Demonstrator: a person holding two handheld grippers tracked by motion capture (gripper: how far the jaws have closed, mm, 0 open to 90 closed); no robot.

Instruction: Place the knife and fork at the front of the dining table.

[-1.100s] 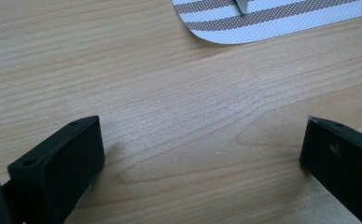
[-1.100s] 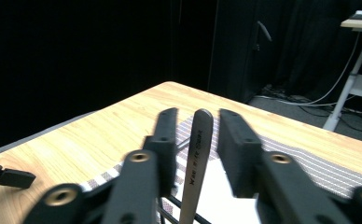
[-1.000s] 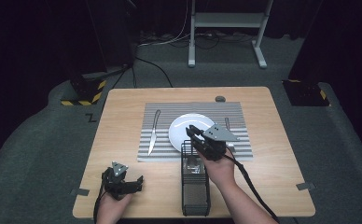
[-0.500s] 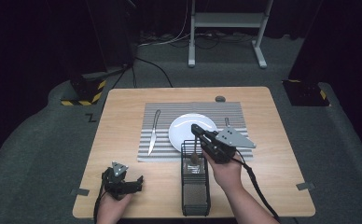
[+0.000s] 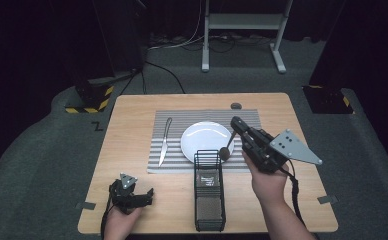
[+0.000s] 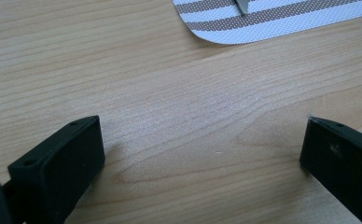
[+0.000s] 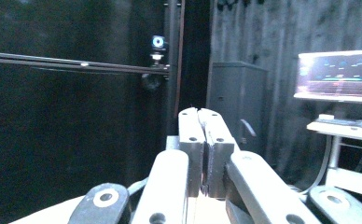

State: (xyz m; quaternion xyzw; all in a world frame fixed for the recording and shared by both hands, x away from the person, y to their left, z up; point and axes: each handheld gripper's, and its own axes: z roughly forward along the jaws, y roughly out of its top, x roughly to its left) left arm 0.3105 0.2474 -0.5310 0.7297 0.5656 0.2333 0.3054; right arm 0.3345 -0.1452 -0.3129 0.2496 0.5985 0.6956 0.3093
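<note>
My right gripper is held high over the right edge of the white plate, tilted up and to the left. Its jaws are shut on the handle of a dark spoon, which hangs down with its bowl just above the plate's near rim. In the right gripper view the two jaws press flat together and point out into the dark room. My left gripper rests on the table's front left, and its open jaws straddle bare wood.
A black wire caddy stands at the table's front middle, below the plate. A knife lies on the striped placemat left of the plate. A small dark object sits behind the mat on the wooden table.
The right gripper has risen from the caddy's top and swung to the right, carrying the spoon out with it. The left gripper has not moved.
</note>
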